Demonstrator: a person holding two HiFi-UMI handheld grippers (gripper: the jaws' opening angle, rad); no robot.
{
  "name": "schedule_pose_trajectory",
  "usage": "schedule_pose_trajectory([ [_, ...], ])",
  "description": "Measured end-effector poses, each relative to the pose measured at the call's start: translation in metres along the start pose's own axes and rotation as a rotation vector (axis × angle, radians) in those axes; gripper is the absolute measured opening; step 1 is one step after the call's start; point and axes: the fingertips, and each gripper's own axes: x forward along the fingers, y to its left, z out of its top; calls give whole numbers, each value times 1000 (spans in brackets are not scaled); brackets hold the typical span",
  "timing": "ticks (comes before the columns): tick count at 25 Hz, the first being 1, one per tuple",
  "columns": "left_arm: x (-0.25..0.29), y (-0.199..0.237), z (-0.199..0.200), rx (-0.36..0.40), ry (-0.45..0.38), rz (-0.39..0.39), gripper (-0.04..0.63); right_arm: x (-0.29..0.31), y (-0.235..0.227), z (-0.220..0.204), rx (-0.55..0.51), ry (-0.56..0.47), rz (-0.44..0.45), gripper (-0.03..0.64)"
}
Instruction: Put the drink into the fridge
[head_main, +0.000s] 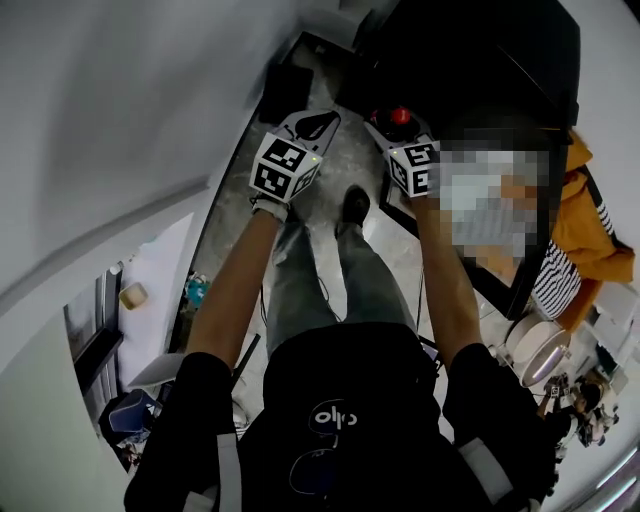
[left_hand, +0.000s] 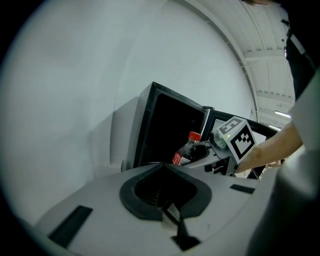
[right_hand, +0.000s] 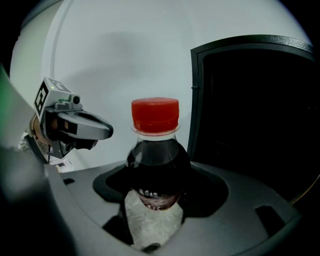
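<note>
Right gripper (right_hand: 155, 212) is clamped on the cola bottle (right_hand: 155, 160): jaws closed on its lower body, bottle upright. Left gripper (left_hand: 170, 210) has its jaws together with nothing between them.

What differs per view:
- Right gripper view: only one showing the fill. Dark drink up to the neck, red cap (right_hand: 155, 116) on. The bottle sits against the white wall (right_hand: 115, 60), with the fridge (right_hand: 200, 110) frame just beside it on its right. My left gripper shows side-on at the left edge, nose tapered to a closed tip.
- Left gripper view: shows the bottle from outside, tilted in the right gripper, red label visible, right in front of the fridge's dark opening. The marker cube (left_hand: 239, 137) and my bare forearm are behind it. This is the only view with the whole black fridge box standing against the wall.
- Head view: only one showing both arms stretched forward, grippers side by side and near each other, above my legs and one shoe (head_main: 355, 205) on the floor (head_main: 330, 90). Just the cap of the bottle shows there. Another person in an orange top stands at the right.

Containers:
- Bottle: capped, full of dark cola.
- Fridge: front open, interior solid black in both gripper views. I can't tell shelves or contents.
</note>
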Motion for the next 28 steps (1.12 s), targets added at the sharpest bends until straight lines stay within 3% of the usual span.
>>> schedule_pose_trajectory([
  [19, -9, 32, -19, -58, -66, 129, 6, 27, -6, -8, -30, -2, -4, 311],
  [28, 19, 40, -19, -85, -86, 136, 6, 43, -52, -12, 11, -19, -63, 311],
])
